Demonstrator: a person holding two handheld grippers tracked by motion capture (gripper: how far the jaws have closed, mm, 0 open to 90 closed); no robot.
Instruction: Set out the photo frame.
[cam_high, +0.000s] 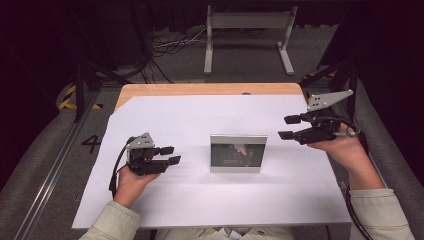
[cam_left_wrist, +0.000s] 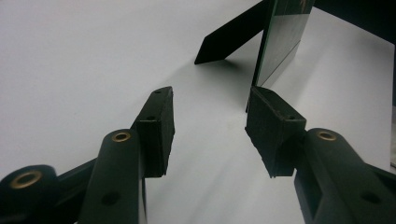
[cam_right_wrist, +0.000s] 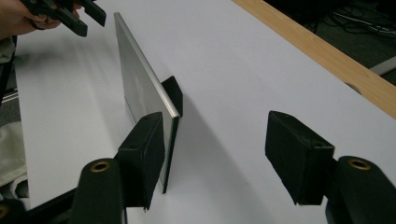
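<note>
Picture frame (cam_high: 238, 153) stands upright mid-table (cam_high: 210, 89) on white paper (cam_high: 200, 115) in the high view, left tongs (cam_high: 169, 155) and right tongs (cam_high: 290, 127) open and apart from it. Left gripper view: tongs (cam_left_wrist: 210, 130) empty, frame (cam_left_wrist: 280, 42) ahead. Right gripper view: tongs (cam_right_wrist: 217, 154) empty, frame (cam_right_wrist: 140, 88) just beside the left jaw.

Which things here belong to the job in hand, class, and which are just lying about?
Part of the job:
- picture frame, standing upright on the white sheet
- left hand-held gripper, open, beside the frame
- right hand-held gripper, open, apart from the frame

Just lying about:
- grey metal stand on the floor beyond the table
- cables on the floor
</note>
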